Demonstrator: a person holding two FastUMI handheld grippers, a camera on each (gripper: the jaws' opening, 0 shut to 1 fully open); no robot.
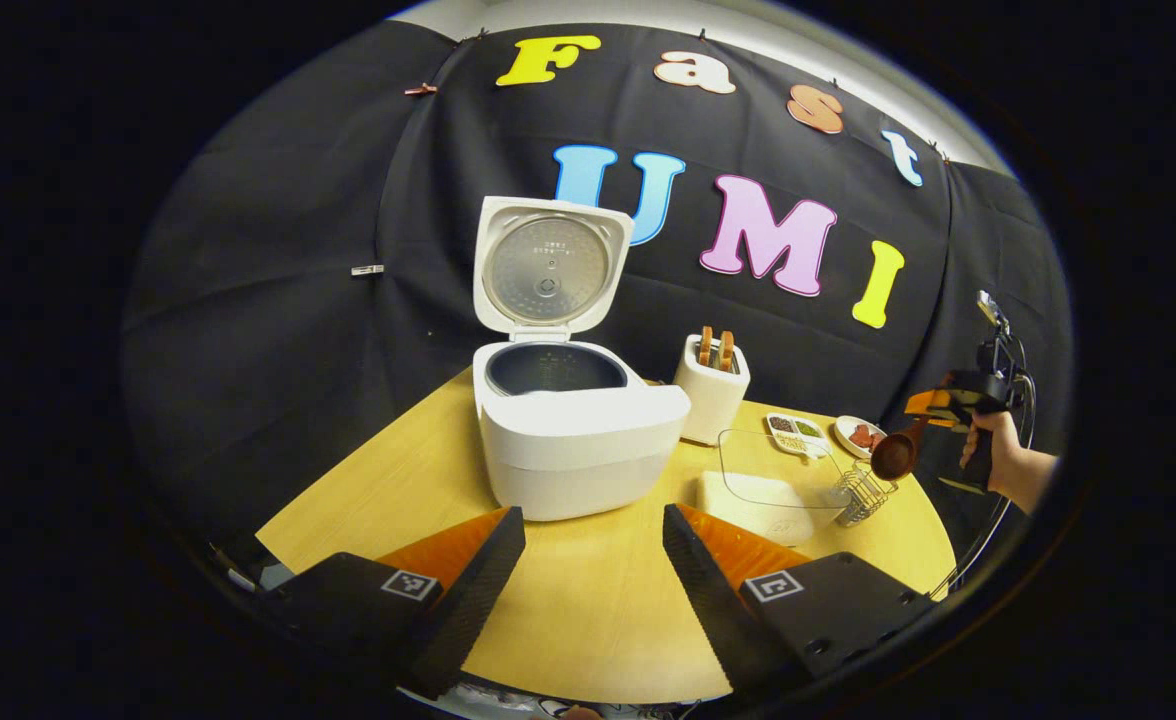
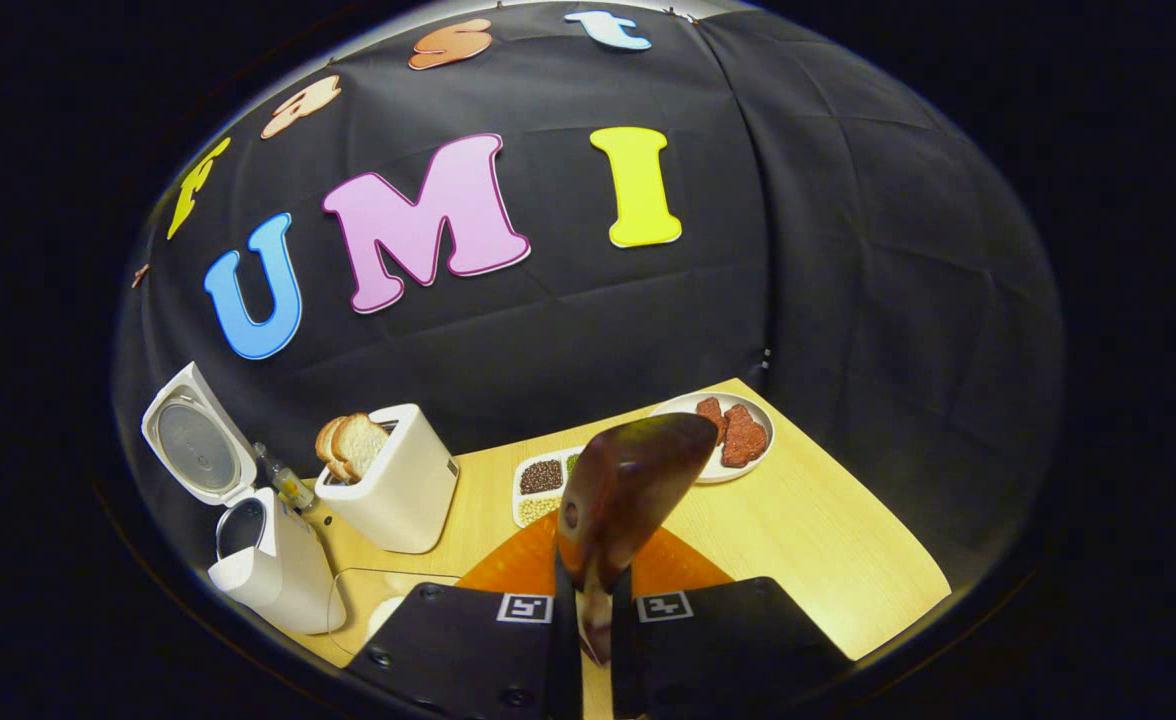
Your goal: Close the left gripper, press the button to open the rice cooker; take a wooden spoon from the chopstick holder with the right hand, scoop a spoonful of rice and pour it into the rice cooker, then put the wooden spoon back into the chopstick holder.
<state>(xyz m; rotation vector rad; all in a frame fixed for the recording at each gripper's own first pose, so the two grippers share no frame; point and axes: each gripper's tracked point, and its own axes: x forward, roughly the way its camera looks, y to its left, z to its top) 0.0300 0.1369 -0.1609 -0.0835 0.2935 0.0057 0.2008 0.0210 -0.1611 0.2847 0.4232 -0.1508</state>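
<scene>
Spoon Withdrawn From Holder, Cooker Lid Open

Nearest the lens in the right gripper view, the right gripper [image 2: 588, 610] has its jaws clenched on the handle of the wooden spoon [image 2: 628, 490], bowl forward and raised above the table [image 2: 828, 540]. The clamp on the handle keeps the bowl free for scooping. In the left gripper view the same spoon hangs in the air just above the wire chopstick holder [image 1: 863, 493], so it appears lifted clear of it.

The left gripper [image 1: 593, 560] is held low over the table with its jaws released and wide apart, grasping nothing. It is well apart from the rice cooker [image 1: 573, 440], whose lid [image 1: 546, 270] stands upright and exposes the inner pot; the button step therefore appears complete.

A clear container [image 1: 773, 480] of rice sits between the cooker and the holder, within short reach of the spoon. A white toaster [image 1: 713, 385] with bread, a divided tray [image 1: 796, 432] and a plate [image 1: 858, 435] stand behind it, outside the working path. Judged next step: lower the bowl into the rice.
</scene>
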